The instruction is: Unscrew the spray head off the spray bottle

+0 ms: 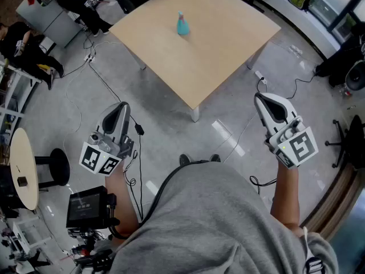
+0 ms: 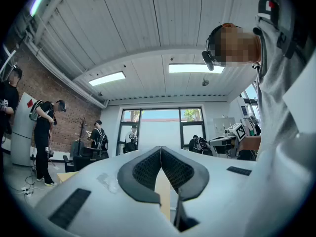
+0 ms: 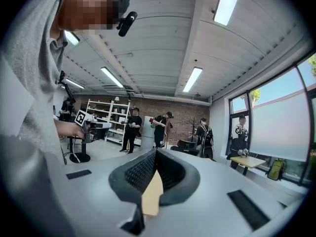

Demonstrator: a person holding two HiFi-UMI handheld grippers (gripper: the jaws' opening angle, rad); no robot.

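A small teal spray bottle [image 1: 182, 24] stands upright near the far side of the light wooden table [image 1: 211, 56] in the head view. My left gripper [image 1: 121, 108] is held low over the floor, well short of the table, with its jaws shut and nothing between them. My right gripper [image 1: 261, 100] hangs at the right, also short of the table, shut and empty. In the left gripper view the left gripper [image 2: 161, 149] points up across the room with its pads touching. The right gripper [image 3: 154, 153] does the same in its own view. Neither gripper view shows the bottle.
Cables and a power strip [image 1: 260, 76] lie on the grey floor by the table legs. A round side table [image 1: 23, 164] and a black stool [image 1: 57, 167] stand at the left, with a tripod screen [image 1: 85, 207] below. People stand around the room. An office chair [image 1: 351, 141] is at the right.
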